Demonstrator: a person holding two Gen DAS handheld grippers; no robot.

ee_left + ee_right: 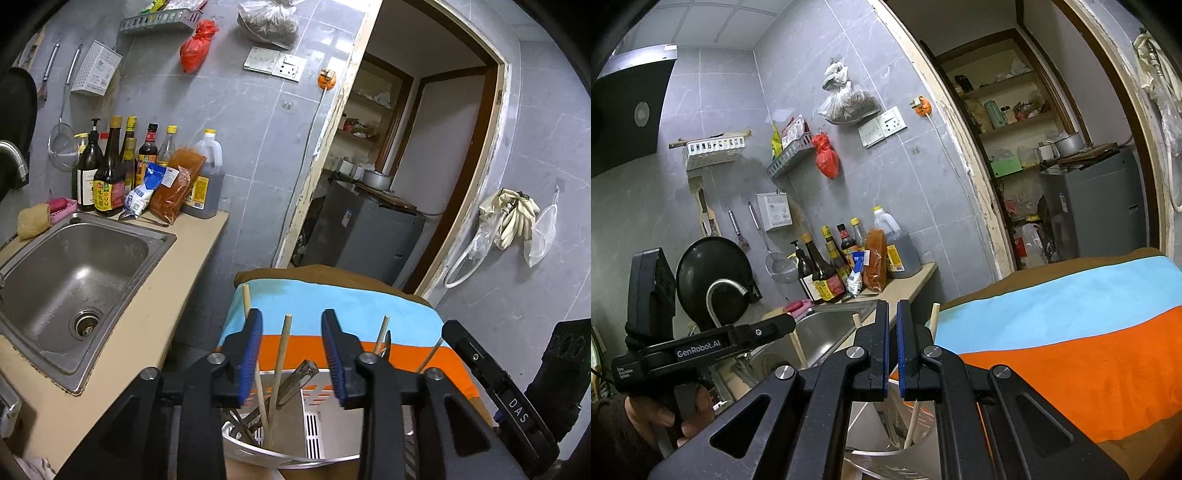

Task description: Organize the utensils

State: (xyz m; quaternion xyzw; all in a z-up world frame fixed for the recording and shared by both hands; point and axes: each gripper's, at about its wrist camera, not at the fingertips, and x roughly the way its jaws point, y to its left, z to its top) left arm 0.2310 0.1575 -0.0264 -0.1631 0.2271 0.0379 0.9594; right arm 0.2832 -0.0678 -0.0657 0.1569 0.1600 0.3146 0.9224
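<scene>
Gripper-wise, our left gripper (291,332) hangs spread around a chopstick (279,363) standing in the utensil holder (314,421), our right gripper (892,332) pressed together empty; careless withdrawal might tip the holder.

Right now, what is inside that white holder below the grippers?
In the white holder: wooden chopsticks and metal tongs, standing upright. The grippers hide its bottom.

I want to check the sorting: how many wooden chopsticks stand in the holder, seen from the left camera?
4: one beside the left finger, one between the fingers, two to the right. Others may be hidden behind the hand-held gripper.
</scene>
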